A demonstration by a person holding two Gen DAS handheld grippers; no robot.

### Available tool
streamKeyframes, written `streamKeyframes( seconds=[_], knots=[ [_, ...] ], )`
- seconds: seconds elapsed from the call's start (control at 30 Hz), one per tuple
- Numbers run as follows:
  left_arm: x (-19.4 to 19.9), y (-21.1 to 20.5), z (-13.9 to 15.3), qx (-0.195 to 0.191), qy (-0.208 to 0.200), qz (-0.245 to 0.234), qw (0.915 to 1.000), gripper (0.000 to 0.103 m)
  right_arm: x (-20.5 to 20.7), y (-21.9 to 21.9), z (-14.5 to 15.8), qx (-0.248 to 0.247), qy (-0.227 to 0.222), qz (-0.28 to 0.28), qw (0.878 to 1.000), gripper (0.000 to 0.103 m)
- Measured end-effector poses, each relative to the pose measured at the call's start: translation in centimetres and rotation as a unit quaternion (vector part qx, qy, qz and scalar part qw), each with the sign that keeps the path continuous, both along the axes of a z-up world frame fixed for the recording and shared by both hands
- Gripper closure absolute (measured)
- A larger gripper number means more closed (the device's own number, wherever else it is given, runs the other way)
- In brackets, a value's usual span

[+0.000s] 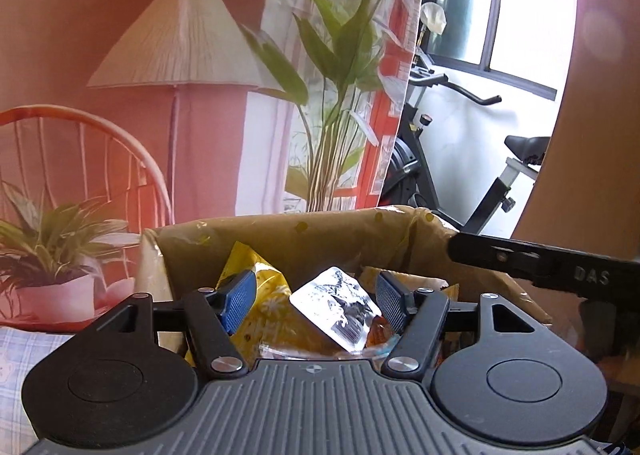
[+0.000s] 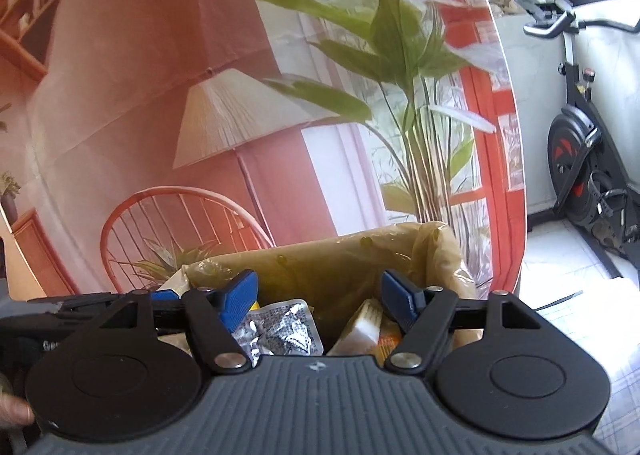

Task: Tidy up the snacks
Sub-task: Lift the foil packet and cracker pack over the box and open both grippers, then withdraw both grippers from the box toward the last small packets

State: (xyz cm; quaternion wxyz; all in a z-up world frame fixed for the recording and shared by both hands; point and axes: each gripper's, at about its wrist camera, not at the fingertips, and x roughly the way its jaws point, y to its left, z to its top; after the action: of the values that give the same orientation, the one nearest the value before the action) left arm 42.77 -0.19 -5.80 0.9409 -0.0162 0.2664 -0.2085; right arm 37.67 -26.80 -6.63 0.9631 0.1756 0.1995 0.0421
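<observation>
Yellow-lined box (image 1: 304, 231) already holds snacks: yellow bag (image 1: 268, 295), silver packet (image 1: 336, 303); left gripper (image 1: 316, 301) and right gripper (image 2: 318, 303) hover over it, jaws apart, nothing clamped; drop looks done; remaining snacks, if any, not visible.

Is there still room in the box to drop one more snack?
Some. The box has bare liner along its far wall, above the pile. Lower down it is crowded: a silver packet beside a pale packet, and a yellow bag toward the left wall. Both grippers, left gripper and right gripper, hang open over it.
</observation>
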Motion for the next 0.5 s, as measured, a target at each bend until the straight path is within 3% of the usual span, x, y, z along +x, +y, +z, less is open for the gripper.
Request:
streamKeyframes(
  seconds=[0.23,0.5],
  knots=[
    [-4.3,0.7,1.1,-0.009,-0.021,0.003,0.9997,0.034,-5.2,1.9,0.9,-0.05,-0.035,0.007,0.998,0.031],
    [-9.5,1.2,0.3,-0.003,-0.028,0.002,0.9996,0.035,-11.3,3.8,0.0,-0.089,-0.056,0.016,0.994,0.032]
  ],
)
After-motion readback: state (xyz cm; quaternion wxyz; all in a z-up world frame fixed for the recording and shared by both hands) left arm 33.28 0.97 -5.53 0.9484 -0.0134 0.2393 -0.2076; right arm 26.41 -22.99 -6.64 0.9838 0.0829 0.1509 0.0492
